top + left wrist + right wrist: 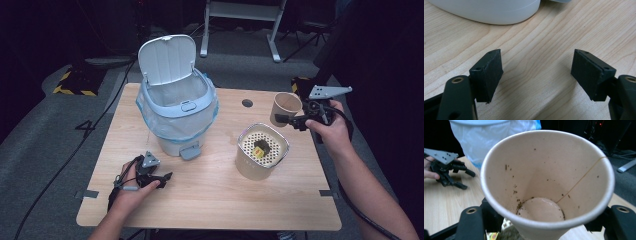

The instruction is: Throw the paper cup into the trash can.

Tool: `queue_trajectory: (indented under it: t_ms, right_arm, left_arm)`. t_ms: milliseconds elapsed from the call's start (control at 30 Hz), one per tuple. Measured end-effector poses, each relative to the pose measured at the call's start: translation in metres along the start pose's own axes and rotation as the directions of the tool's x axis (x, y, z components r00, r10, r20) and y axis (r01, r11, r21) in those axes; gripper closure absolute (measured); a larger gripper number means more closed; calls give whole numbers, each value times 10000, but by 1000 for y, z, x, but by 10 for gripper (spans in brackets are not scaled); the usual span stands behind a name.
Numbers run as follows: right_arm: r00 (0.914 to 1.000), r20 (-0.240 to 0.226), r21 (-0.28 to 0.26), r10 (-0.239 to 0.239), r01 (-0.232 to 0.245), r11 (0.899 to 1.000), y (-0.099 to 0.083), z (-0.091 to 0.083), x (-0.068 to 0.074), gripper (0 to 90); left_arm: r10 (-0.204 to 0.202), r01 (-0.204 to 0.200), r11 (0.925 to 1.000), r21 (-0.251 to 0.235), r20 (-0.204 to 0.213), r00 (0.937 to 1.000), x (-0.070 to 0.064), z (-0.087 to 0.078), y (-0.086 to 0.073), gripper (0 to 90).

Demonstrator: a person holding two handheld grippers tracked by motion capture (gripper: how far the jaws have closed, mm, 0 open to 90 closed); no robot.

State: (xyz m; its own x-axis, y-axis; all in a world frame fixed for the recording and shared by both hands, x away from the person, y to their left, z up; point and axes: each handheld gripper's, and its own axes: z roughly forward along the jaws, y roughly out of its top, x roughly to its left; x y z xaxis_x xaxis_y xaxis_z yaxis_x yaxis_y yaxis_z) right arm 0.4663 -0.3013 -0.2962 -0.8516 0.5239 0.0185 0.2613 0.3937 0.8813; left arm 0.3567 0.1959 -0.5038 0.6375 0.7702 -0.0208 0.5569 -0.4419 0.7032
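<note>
the right tool (287, 119) is clamped on a paper cup (286, 108), holding it lifted and tipped near the far right of the desk (210, 200), just beyond the round strainer pot (262, 151). in the right gripper view the cup (546, 185) looks nearly empty: only dark specks cling to its inner wall and ring its bottom, with a thin brown drip line down one side. so the pouring part seems done, and the strainer holds what looks like a small yellow-and-dark lump (259, 148) on its perforated insert.

what seems left is getting rid of the cup. the pedal bin (177, 107) stands toward the far left of the desk with its lid (167, 57) already raised and a pale blue bag lining it, so it is ready to take the cup. the strainer's contents may also need emptying afterwards; that is a guess.

the left tool (159, 177) rests low on the near left of the desk, in front of the bin. in the left gripper view its jaws stand wide apart with nothing but bare wood between them, and the bin's white base (489, 11) lies just ahead.

the strainer pot sits between the cup and the bin, so the cup should travel above or behind it. the bag billows out over the bin's rim, and the upright lid narrows the approach from the far side. a small round hole in the desk (247, 103) is harmless.
</note>
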Motion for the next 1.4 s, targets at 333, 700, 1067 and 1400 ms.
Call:
queue_trajectory:
  t_ms: [333,700,1067,1400]
  right_arm:
    - [9995,-220,-358,-226,218,9991,47,13,-2,330]
    - [9973,-184,-604,-712,700,9957,100,31,1,327]
    - [9927,-732,-1432,-961,849,9860,136,60,11,322]
    - [9843,-1327,-1660,-1165,938,9817,156,101,21,321]
  left_arm:
    - [3,-3,10000,4,-9,10000,0,0,0,253]
    - [-7,7,10000,9,-11,10000,0,0,0,252]
    - [-37,37,10000,0,14,10000,0,0,0,252]
    - [-17,17,10000,19,10,10000,0,0,0,252]
